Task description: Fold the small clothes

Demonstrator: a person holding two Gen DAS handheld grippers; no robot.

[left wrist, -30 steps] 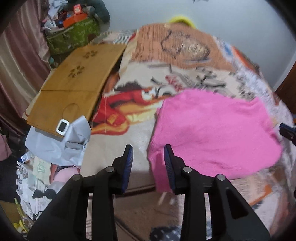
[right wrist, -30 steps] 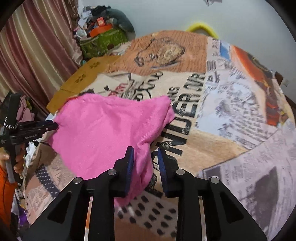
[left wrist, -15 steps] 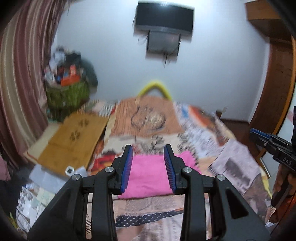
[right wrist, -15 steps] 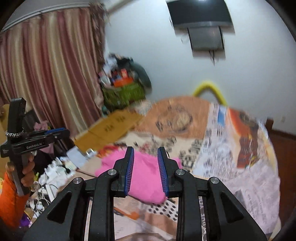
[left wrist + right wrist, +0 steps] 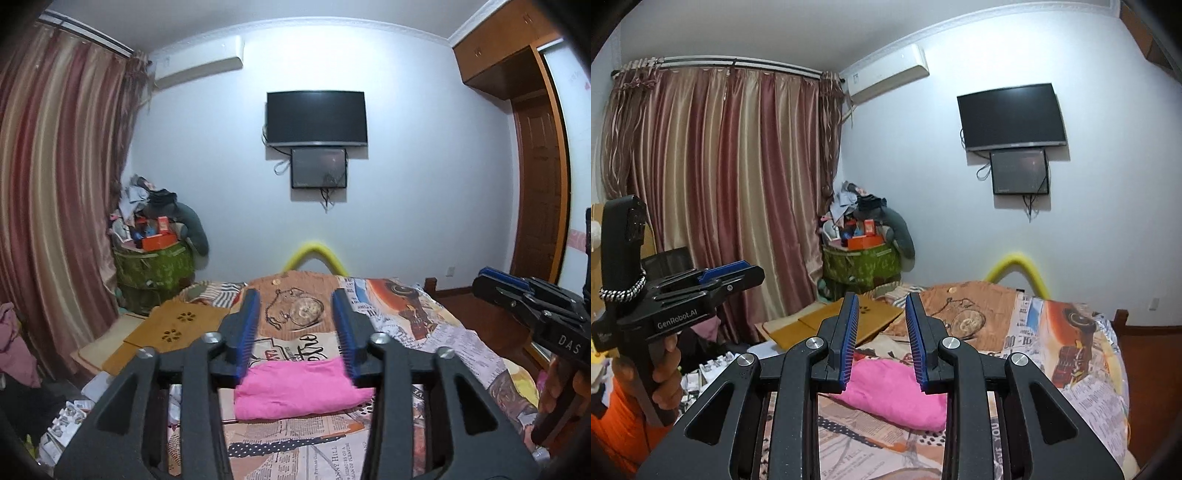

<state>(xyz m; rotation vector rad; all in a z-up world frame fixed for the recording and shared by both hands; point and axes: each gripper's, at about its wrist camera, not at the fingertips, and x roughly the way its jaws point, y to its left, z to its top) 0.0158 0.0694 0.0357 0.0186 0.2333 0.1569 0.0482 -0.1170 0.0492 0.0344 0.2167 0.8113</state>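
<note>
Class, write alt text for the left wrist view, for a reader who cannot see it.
An open left gripper, holding nothing, is raised above a folded pink garment lying on a bed with a newspaper-print cover. Beyond are a wall-mounted TV, striped curtains on the left, and the right gripper at the right edge.

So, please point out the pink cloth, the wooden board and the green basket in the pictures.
pink cloth (image 5: 295, 387): left wrist view, middle of the folded fabric.
wooden board (image 5: 177, 328): left wrist view, top face near the flower cutouts.
green basket (image 5: 860, 264): right wrist view, front wall.
</note>
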